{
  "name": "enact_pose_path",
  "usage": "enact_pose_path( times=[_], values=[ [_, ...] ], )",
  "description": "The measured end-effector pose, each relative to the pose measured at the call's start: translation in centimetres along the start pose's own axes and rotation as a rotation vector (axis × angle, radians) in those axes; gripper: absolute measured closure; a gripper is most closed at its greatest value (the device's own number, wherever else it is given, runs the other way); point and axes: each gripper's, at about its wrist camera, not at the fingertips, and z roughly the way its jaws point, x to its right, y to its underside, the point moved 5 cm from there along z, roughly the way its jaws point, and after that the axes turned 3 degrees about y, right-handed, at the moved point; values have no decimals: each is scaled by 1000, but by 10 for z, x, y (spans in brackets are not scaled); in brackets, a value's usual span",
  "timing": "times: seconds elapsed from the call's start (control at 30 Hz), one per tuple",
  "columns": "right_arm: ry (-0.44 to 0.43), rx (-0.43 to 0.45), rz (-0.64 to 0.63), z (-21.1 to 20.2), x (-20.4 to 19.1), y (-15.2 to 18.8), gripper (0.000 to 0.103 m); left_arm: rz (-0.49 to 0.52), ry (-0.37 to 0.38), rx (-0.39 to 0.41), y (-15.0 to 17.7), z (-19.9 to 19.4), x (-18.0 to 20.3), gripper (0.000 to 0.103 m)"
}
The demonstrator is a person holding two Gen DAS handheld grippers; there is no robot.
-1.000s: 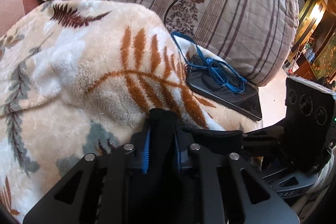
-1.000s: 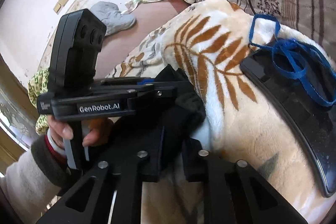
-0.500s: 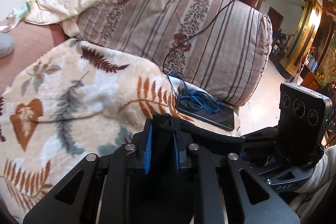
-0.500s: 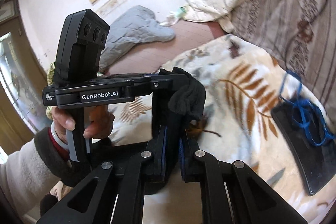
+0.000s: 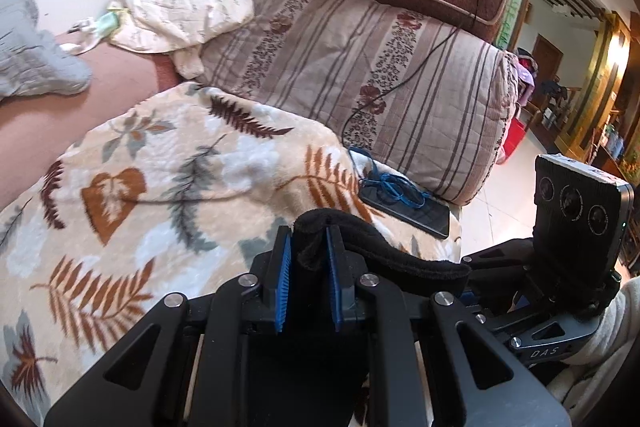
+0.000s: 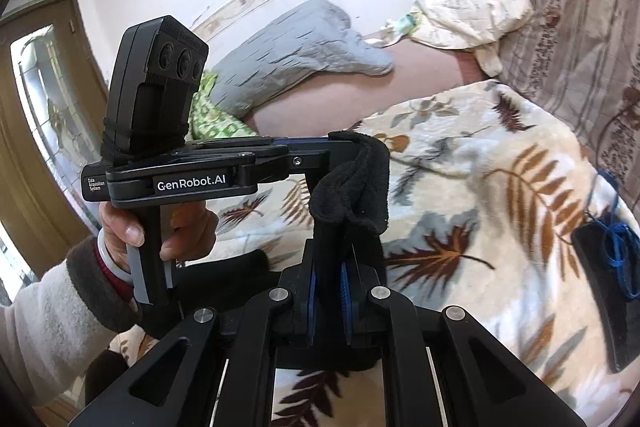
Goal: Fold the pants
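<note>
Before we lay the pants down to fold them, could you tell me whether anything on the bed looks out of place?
Yes: a black phone with a tangled blue cord on it lies at the edge of the leaf-patterned fleece blanket, the likely folding surface. Both tongs grip the black fleece pants.

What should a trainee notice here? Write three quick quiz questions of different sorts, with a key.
1. True or false: the left claw is shut on the black pants.
2. Multiple choice: what lies on the phone? A) a grey sock B) a blue cord C) a book
3. Fill in: both claws hold the pants above the leaf-print ______.

Key
1. True. The right claw is shut on the pants too.
2. B
3. blanket
</note>
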Motion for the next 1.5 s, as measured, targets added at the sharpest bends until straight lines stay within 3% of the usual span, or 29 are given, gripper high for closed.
enact_pose_path(
  times=[0.67,1.4,1.5],
  values=[
    [-77,-128,-133,38,-77,30,94,-136,-102,17,63,-58,-40,89],
    [-110,-322,-203,101,-115,86,94,-340,-212,-28,149,-82,-94,89],
    [-117,-340,-211,103,-117,89,89,-379,-219,-23,156,-89,-101,89]
  ],
)
